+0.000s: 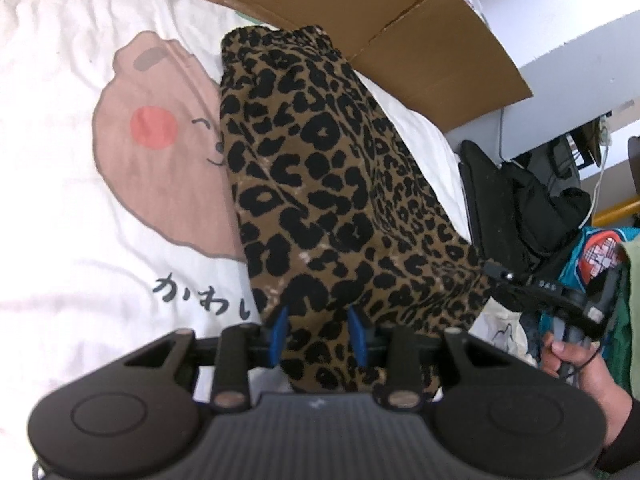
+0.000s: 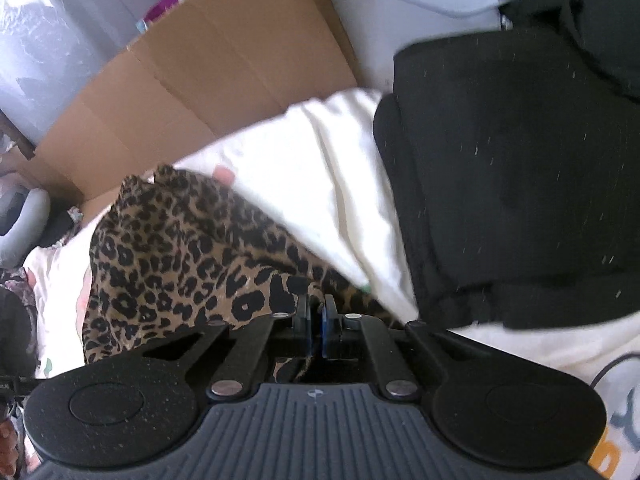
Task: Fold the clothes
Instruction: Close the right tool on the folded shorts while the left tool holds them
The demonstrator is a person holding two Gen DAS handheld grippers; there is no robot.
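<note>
Both claws grip the near hem of the leopard-print garment (image 1: 320,160): left gripper (image 1: 320,334) pinches a thick bunch, right gripper (image 2: 316,316) is clamped on its corner, probably to fold it. It stretches across the white bedcover (image 1: 60,220) toward the cardboard (image 1: 400,20) at the far edge.

left hand-held gripper (image 1: 320,330) partly spread, right hand-held gripper (image 2: 316,314) pinched closed

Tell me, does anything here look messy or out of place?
The leopard-print garment lies bunched and wrinkled, not flat, across the white bear-print sheet, covering part of the bear's face. Dark clothes sit heaped beside the bed. Nothing looks spilled or damaged.
</note>
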